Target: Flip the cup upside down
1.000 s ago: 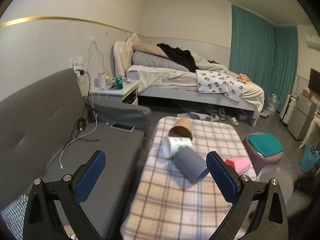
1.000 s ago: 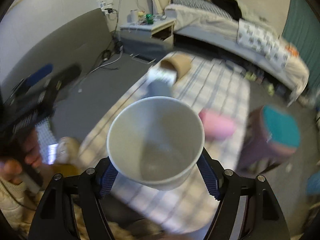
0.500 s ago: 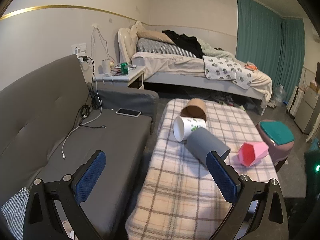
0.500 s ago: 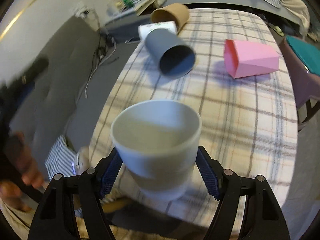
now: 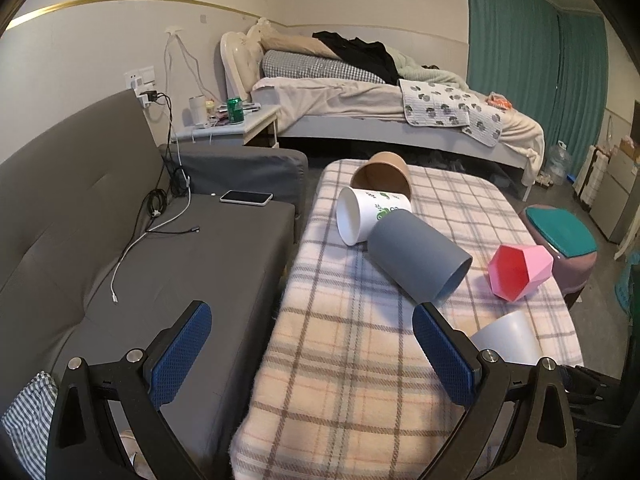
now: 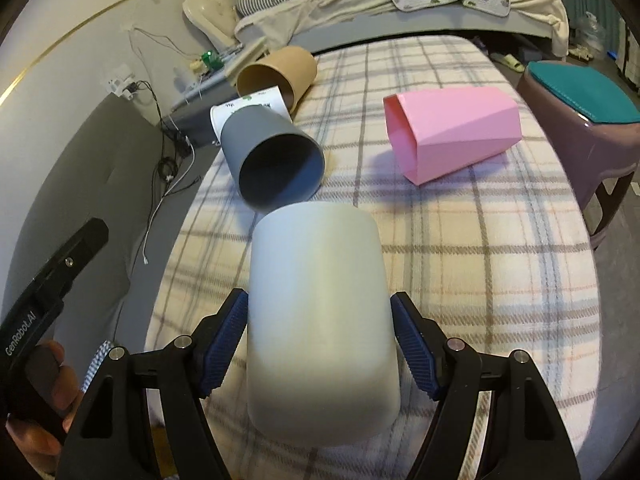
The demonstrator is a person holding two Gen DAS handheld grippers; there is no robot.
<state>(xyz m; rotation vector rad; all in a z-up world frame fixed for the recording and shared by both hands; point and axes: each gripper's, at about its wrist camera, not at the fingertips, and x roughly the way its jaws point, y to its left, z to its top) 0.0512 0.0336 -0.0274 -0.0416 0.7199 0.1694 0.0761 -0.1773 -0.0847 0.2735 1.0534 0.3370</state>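
Right gripper (image 6: pixel 320 344) clamps my white cup (image 6: pixel 322 320), its mouth hidden; left gripper (image 5: pixel 308 350) gapes empty.

The only legible lettering is "GenRobot.AI", printed in white along the black body of the left gripper (image 6: pixel 52 280) at the left edge of the right wrist view, while the green print on the white paper cup (image 5: pixel 370 216) behind the grey cup (image 5: pixel 418 258) is too small to read.
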